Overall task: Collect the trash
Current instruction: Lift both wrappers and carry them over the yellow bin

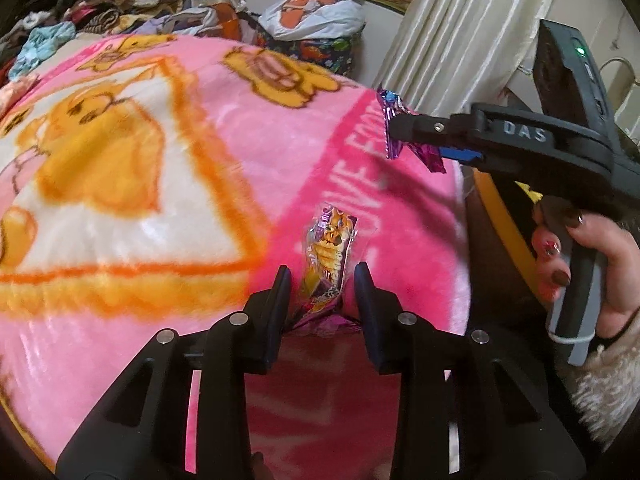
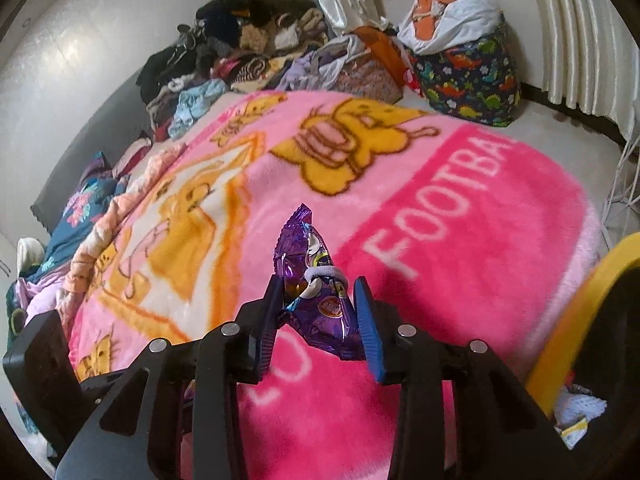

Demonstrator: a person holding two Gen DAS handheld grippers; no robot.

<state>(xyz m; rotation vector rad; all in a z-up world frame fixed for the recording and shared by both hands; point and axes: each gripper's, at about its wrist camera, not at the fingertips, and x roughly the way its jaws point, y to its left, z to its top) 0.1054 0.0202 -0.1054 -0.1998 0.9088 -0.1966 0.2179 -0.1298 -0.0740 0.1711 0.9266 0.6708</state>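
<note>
A long snack wrapper (image 1: 330, 248) printed in orange and purple stands up off the pink blanket (image 1: 240, 152), and the pads of my left gripper (image 1: 323, 274) press on its lower end. My right gripper (image 2: 318, 292) is shut on a crumpled purple foil wrapper (image 2: 308, 248), held clear above the blanket (image 2: 460, 240). In the left wrist view the right gripper (image 1: 398, 128) reaches in from the right with a hand (image 1: 600, 272) on its handle, and the purple wrapper (image 1: 386, 108) sticks out of its tip.
A yellow-rimmed bin (image 2: 580, 312) stands by the bed's right edge, and scraps of paper (image 2: 576, 412) show inside it. Piles of clothes (image 2: 240, 40) and a dinosaur-print bag (image 2: 468, 76) crowd the far end of the bed. A cream curtain (image 1: 460, 20) hangs at the right.
</note>
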